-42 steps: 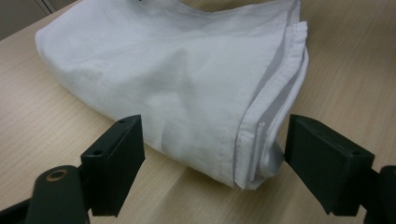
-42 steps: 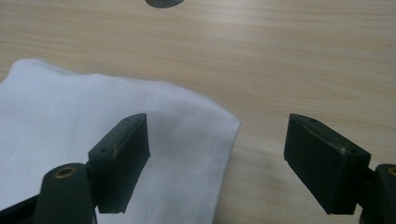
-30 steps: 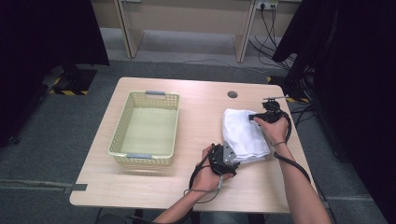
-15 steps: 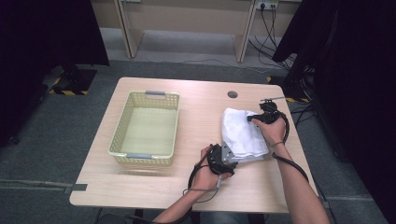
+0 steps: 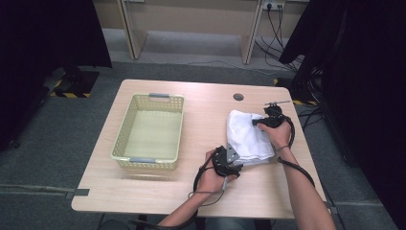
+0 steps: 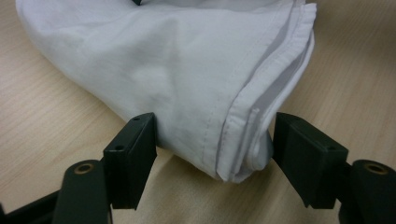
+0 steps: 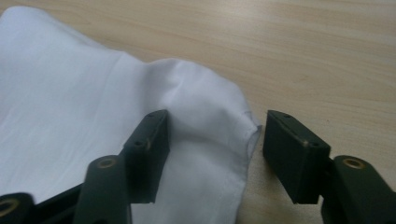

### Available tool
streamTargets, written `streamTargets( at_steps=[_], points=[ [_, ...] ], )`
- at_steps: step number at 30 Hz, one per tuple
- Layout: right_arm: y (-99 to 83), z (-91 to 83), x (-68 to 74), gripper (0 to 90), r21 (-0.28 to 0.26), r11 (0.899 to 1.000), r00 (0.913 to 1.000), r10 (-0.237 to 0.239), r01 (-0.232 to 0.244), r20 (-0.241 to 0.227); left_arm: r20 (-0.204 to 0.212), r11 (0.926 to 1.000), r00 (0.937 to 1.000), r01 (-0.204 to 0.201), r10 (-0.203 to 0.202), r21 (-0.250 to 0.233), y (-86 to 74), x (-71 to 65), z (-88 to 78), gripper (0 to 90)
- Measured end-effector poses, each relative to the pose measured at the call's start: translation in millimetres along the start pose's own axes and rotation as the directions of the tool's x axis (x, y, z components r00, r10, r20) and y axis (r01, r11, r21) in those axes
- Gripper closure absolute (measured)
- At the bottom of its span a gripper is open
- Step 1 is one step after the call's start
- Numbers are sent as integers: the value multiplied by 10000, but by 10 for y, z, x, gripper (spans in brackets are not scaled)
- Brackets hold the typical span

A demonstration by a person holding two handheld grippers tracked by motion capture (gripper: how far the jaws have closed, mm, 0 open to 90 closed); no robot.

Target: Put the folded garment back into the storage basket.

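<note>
Left gripper [image 6: 212, 154], jaws just closing, brackets the hemmed near corner of a folded white cloth [image 5: 246, 136]; right gripper [image 7: 215, 156], likewise closing, brackets its far corner. Neither grips. Cloth lies on the wooden table [image 5: 201, 115], right of a yellow plastic basket [image 5: 148, 132].

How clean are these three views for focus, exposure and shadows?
High view: soft overall, the table evenly lit, dark surroundings at both sides, faint shadow under the basket. Left gripper view: white cloth seams fairly sharp, the near jaws blurred, a grey shadow under the fold. Right gripper view: cloth bright and nearly featureless at left, wood grain readable, jaws soft.
</note>
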State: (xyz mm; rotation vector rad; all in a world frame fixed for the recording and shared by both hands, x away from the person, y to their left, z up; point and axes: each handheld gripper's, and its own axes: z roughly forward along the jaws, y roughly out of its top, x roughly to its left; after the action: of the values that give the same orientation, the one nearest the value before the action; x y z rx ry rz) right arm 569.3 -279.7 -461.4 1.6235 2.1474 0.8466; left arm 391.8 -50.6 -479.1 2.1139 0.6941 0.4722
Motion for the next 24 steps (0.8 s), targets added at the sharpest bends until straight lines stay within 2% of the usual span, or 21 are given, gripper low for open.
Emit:
streamTargets(
  at_steps=[1,3,4,8,11,19,24],
  points=[
    [-10,0,13,480,-73,9999,9999,-138,138,-11,9,10000,10000,17,-17,41,1,2,2,316],
    [-24,1,33,532,-178,9993,9994,-341,340,-82,19,10000,10000,42,-42,82,2,6,4,328],
    [-24,1,33,532,-178,9993,9994,-341,340,-82,14,9999,10000,87,-87,115,3,7,9,328],
    [-33,-7,68,659,-187,9994,9994,-311,308,-178,19,9997,10000,72,-73,242,14,-3,22,378],
    [-33,-10,77,739,-149,9999,9995,-60,55,-306,64,9994,9997,239,-241,251,16,-16,24,458],
    [-37,-24,97,805,-183,9995,9995,262,-265,-194,198,9989,9990,388,-393,256,8,-40,10,596],
    [-33,-32,105,826,-157,9993,9993,342,-344,-136,301,9971,9968,731,-738,214,9,-23,8,711]
  ],
)
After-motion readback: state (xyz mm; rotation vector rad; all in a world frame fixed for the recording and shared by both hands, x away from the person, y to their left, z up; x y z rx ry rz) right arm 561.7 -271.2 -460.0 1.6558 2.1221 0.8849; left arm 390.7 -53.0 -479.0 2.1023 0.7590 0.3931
